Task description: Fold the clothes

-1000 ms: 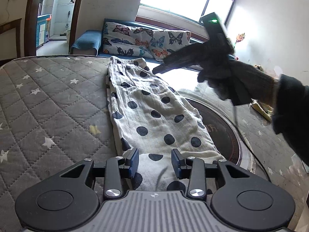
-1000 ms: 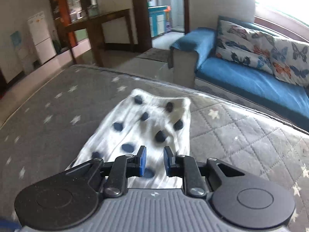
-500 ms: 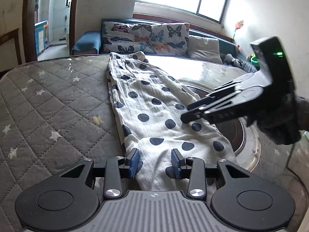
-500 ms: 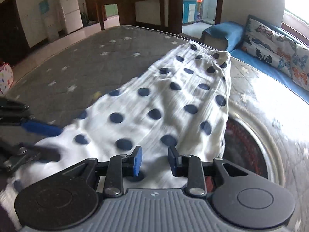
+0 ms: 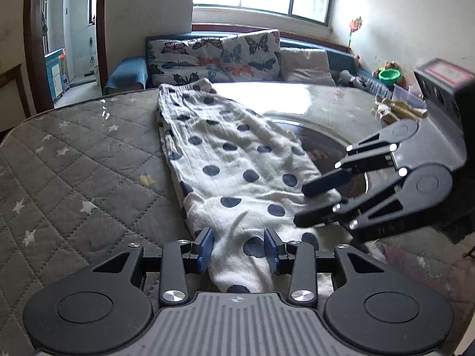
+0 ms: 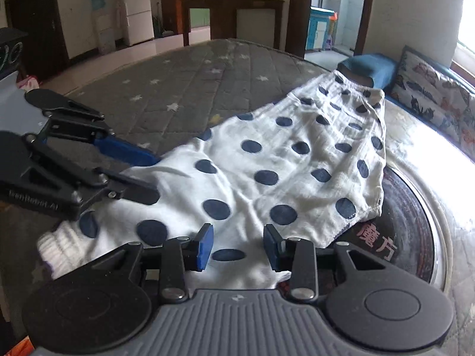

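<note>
Quilted mat [image 5: 74, 160] bears dotted garment [image 5: 237, 160]; both grippers gape; fridge [image 6: 138, 7] only rightward.

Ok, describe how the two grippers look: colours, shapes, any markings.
Both are alike. The left gripper and right gripper have black linkage arms with silver pivot bolts, blue pads on the fingers, two round black discs, and a ribbed grey body between them. Seen from the right wrist, the left one bears small pale lettering, too blurred to read. No sleeves or cables show.
</note>
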Tool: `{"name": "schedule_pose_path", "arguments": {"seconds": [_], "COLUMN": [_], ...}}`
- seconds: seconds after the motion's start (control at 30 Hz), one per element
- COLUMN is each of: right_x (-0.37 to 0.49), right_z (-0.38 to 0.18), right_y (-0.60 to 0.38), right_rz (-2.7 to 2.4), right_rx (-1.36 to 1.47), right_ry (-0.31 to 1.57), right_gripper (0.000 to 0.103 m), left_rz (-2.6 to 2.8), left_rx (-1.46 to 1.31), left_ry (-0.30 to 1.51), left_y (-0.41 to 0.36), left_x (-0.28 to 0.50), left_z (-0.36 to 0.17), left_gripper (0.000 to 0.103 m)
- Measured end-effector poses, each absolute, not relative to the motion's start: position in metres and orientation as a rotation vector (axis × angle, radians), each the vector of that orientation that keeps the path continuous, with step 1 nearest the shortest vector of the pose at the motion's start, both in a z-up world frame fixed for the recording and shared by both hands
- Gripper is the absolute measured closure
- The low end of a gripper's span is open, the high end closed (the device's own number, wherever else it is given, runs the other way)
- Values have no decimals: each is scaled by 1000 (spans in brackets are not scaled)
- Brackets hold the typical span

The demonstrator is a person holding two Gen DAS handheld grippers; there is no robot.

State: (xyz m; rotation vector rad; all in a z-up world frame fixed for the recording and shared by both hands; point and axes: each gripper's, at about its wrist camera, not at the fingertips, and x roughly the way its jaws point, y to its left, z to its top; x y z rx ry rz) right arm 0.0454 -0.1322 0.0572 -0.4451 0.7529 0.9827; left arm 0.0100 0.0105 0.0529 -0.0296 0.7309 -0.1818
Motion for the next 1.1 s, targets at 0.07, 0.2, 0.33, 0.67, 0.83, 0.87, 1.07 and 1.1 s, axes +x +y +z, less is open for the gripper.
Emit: {"name": "schedule_pose_path", "arguments": {"seconds": [0.07,0.2,0.33,0.67,0.83,0.87,1.07,1.1], "right_x": [39,27,15,2,-3,-4,-10,-11], "right_z": [58,59,57,58,58,58,58,58], "right_y": [-133,-133,-134,-149,-156,-158,-166,-167], "right_rz": [996,1024,1040,1025,1019,1018,1010,1009], "right_rx": [-439,-425,-434,-399,-373,-368,-337,-332], "right_ry": [749,746,744,719,712,710,701,700], "right_gripper": [66,65,65,56,55,54,46,46], "left_rz": [-185,-199,-215,-226,-217,-217,-223,-224], "left_rx": [-40,-31,0,13,47,45,41,43], "left_ry": [712,702,728,713,736,732,719,724], "left_y": [10,5,-2,-7,-12,-12,-12,-13], "left_x": [7,-1,-5,-23,-28,-29,-37,-38], "left_z": [58,59,51,52,46,48,51,49], "left_gripper": [61,61,61,56,56,56,55,55]}}
